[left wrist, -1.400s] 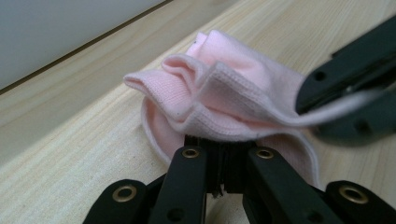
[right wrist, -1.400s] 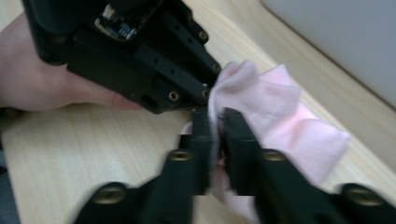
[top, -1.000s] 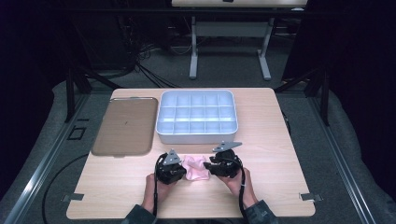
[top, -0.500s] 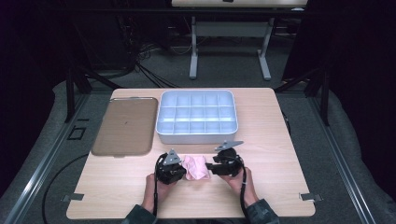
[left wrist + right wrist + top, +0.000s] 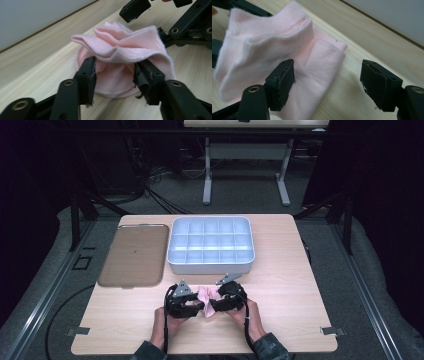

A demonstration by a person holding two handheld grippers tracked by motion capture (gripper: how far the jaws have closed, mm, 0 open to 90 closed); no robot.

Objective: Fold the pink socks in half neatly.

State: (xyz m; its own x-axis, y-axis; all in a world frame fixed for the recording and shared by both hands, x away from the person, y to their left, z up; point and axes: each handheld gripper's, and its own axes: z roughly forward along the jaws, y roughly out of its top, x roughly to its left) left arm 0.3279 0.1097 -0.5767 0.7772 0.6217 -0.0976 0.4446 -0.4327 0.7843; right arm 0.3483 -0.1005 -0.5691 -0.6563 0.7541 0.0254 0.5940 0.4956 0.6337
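Between the left gripper (image 5: 113, 75) and right gripper (image 5: 327, 83) lies a bunched pink sock (image 5: 125, 52) on the surface (image 5: 295, 285). Both grippers' jaws have just been opening; the sock sits loosely between each pair, released

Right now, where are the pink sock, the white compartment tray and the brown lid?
pink sock (image 5: 120, 50), left gripper view, bunched top fold.
white compartment tray (image 5: 210, 266), high view, near wall.
brown lid (image 5: 134, 254), high view, flat middle.

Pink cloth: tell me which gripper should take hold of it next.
Left, probably. The left gripper already has the bunched pink cloth between its jaws, while the right gripper straddles mostly bare table beside it.
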